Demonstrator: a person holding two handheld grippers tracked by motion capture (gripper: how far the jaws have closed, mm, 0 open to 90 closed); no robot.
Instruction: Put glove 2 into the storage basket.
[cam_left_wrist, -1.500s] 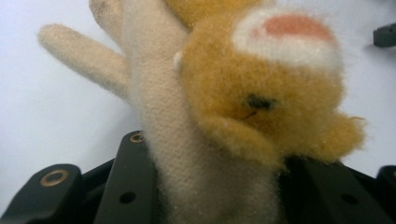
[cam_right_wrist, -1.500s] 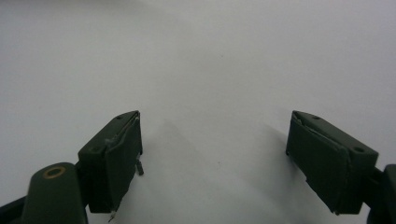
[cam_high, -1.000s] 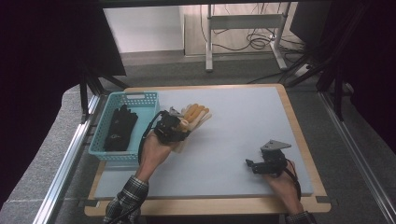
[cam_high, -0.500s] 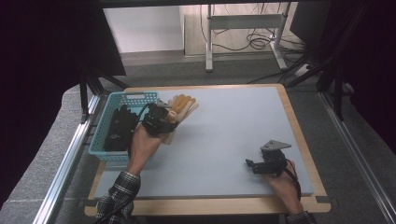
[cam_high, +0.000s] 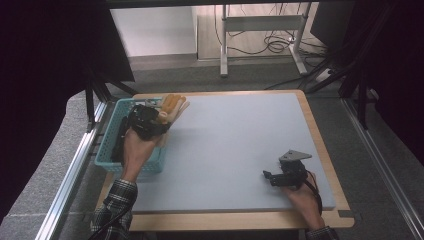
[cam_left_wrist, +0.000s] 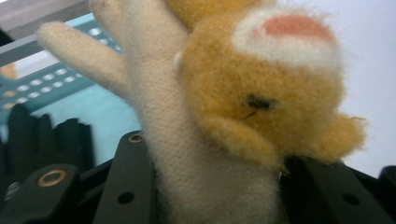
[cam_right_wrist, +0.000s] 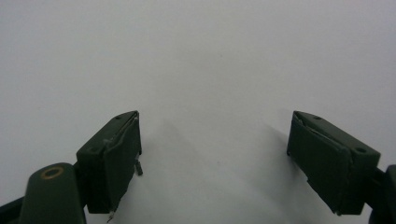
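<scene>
We work over the grey table (cam_high: 240, 150) first, then the teal basket (cam_high: 112, 132) at its left edge, where 1 pair of black gloves (cam_high: 120, 142) already lies. Our left gripper (cam_high: 145, 122) clenches a plush glove (cam_left_wrist: 210, 116) and holds it over the basket's right rim, not yet inside; dropping it in looks like what is left. The glove is fuzzy, cream at the cuff and fingers, with an orange-brown animal face, a small dark eye and a pink patch. Our right gripper (cam_right_wrist: 215, 154) rests on the table, jaws wide apart and holding nothing.
</scene>
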